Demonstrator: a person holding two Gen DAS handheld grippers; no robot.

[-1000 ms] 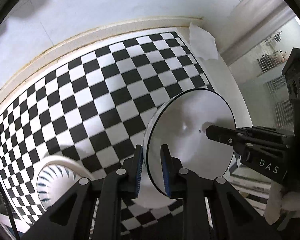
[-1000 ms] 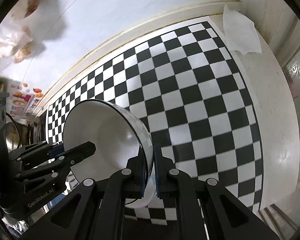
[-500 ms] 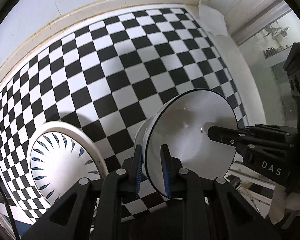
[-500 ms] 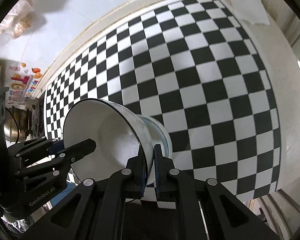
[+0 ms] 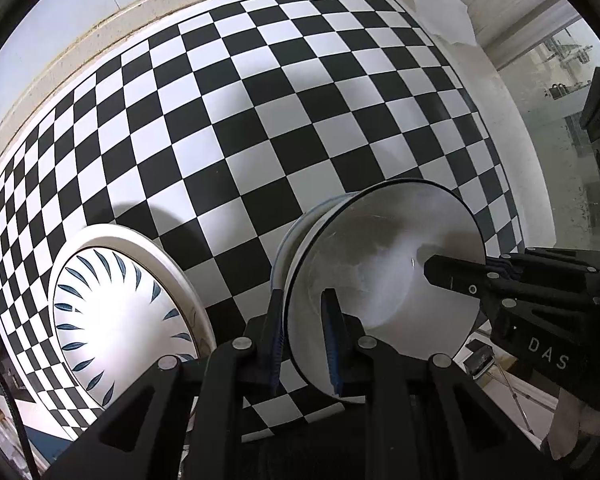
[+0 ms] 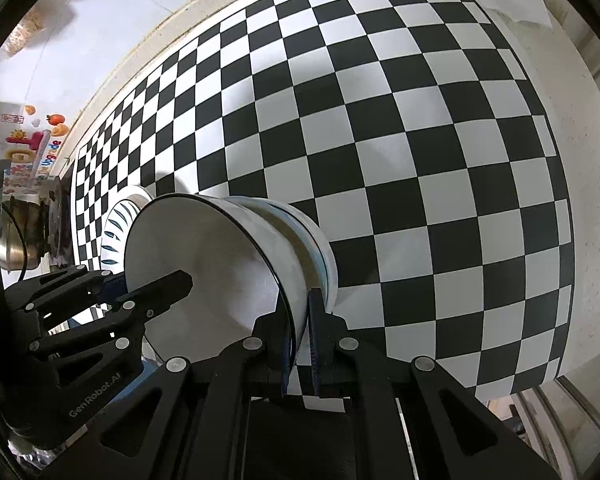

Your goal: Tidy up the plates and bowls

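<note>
I've got the white black-rimmed bowl (image 5: 384, 280) pinched by its rim on opposite sides, left gripper (image 5: 303, 340) and right gripper (image 6: 299, 340) both closed on it, lowering into the bowl stack (image 6: 320, 248) on the checkered tablecloth (image 6: 380, 120); it looks rigid, glossy, slippery and chippable.

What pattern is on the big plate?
The plate is white with dark blue leaf-shaped strokes fanned around its middle, clearest in the left wrist view.

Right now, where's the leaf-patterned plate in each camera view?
Left wrist: the leaf-patterned plate lies lower left, left of the white bowl.
Right wrist: plate at middle left, mostly hidden behind the bowl.
Shared landmark: checkered tablecloth.
</note>
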